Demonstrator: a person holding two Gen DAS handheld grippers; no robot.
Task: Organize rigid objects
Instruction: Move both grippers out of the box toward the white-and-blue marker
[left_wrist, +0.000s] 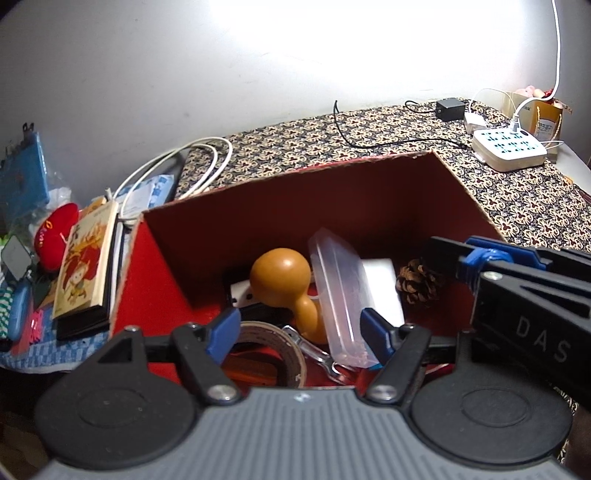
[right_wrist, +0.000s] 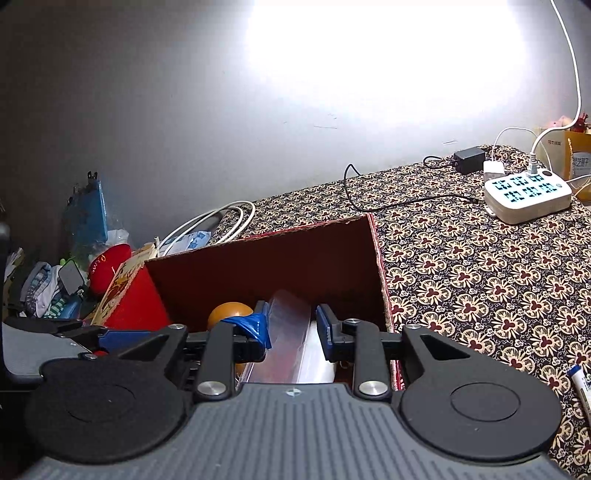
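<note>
Box: the red box (left_wrist: 159, 280) sat on the patterned desk (left_wrist: 517, 199) and already held a gourd (left_wrist: 280, 273), a clear case (left_wrist: 340, 295), a pine cone (left_wrist: 419, 282), a tape roll (left_wrist: 273, 354) and a white block (left_wrist: 380, 291).
Left hand-held gripper (left_wrist: 301, 334): spread wide over the box, nothing between its pads.
Right hand-held gripper (right_wrist: 291, 332): jaws apart around the clear case (right_wrist: 288, 332), not pressing it.
Done: most rigid things looked boxed, as I judged it.
Left: a tube (right_wrist: 583, 387) at 4 o'clock of the box stayed out.
Hidden: the box floor near the grippers; a metal piece by the tape was unclear.
</note>
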